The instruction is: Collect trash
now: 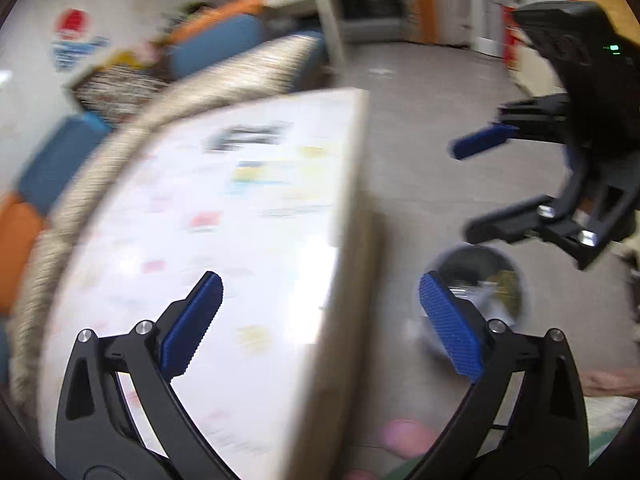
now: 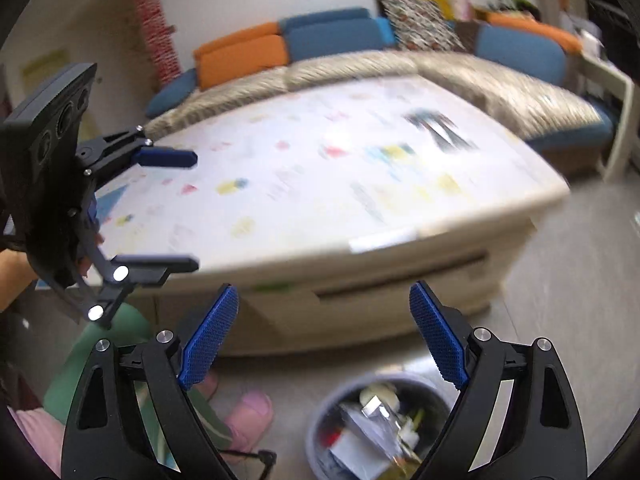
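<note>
A grey round trash bin [image 2: 376, 428] stands on the floor in front of the low table, filled with paper and wrappers; it also shows in the left wrist view [image 1: 480, 300]. My right gripper [image 2: 324, 336] is open and empty, held above the bin. My left gripper [image 1: 320, 320] is open and empty, over the table's edge beside the bin. Each gripper shows in the other's view: the right one [image 1: 472, 192] in the left wrist view, the left one [image 2: 196, 212] in the right wrist view. Both views are blurred.
A low white table [image 2: 400, 240] with a printed colourful top fills the middle. A blue and orange sofa [image 2: 328, 36] with a beige cover runs behind it. The person's pink slippers [image 2: 252, 412] and green trousers are near the bin. A white side table [image 2: 616, 92] stands at right.
</note>
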{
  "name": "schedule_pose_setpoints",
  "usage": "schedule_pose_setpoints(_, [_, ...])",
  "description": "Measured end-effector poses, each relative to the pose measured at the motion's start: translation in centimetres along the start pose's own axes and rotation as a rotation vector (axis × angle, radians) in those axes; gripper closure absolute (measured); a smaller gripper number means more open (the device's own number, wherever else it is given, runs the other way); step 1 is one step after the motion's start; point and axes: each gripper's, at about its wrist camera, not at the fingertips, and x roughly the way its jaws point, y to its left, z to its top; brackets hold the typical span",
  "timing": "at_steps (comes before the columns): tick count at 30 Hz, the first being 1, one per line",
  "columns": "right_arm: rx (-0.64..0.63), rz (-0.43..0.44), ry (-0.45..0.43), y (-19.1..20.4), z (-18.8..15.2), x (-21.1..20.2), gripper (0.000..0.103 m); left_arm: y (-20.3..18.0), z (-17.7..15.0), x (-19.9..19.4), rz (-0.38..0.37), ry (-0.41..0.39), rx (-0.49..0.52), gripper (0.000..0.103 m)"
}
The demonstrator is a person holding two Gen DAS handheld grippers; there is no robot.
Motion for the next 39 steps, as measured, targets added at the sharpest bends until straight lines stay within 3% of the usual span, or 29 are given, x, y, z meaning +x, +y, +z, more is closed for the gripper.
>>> schedule_pose_setpoints(3, [-0.05, 0.057, -0.026, 3.7, 2.4, 1.1, 0.015, 2.7, -2.1, -3.5, 0.191, -0.061, -0.061, 0.007])
schedule_pose_setpoints(9, [-0.16, 0.166, -0.05, 11.9, 5.8, 3.9, 0.015, 9.1, -7.0, -10.3, 0.405, -0.115, -0.322, 0.007])
schedule_pose_setpoints(12, [-0.212, 0.213, -0.042, 15.8, 6.9, 5.2, 0.015, 11.9, -9.0, -13.1, 0.418, -0.141, -0.412, 0.007])
schedule_pose_setpoints(18, [-0.289, 0.281, -0.04, 21.4, 8.2, 6.7, 0.015, 15.7, -12.2, -15.7, 0.523, -0.13, -0.547, 0.007])
schedule_pose_setpoints(21, [-0.311, 0.3, -0.042, 23.1, 8.4, 7.0, 0.015, 17.2, -13.5, -16.6, 0.555, -0.139, -0.637, 0.007])
schedule_pose_setpoints(24, [-0.31, 0.311, -0.032, 24.0, 8.6, 7.5, 0.015, 18.5, -14.9, -17.1, 0.533, -0.191, -0.702, 0.007])
schedule_pose_setpoints(28, [-0.31, 0.315, -0.023, 24.4, 8.6, 8.0, 0.015, 20.7, -16.3, -16.8, 0.552, -0.158, -0.778, 0.007])
schedule_pose_setpoints(33, [-0.304, 0.322, -0.011, 24.4, 8.5, 8.9, 0.015, 21.2, -17.3, -17.8, 0.68, -0.164, -0.756, 0.007])
schedule_pose_setpoints(39, [-0.294, 0.337, -0.003, 24.6, 8.3, 9.5, 0.015, 22.3, -19.2, -19.5, 0.677, -0.244, -0.797, 0.007])
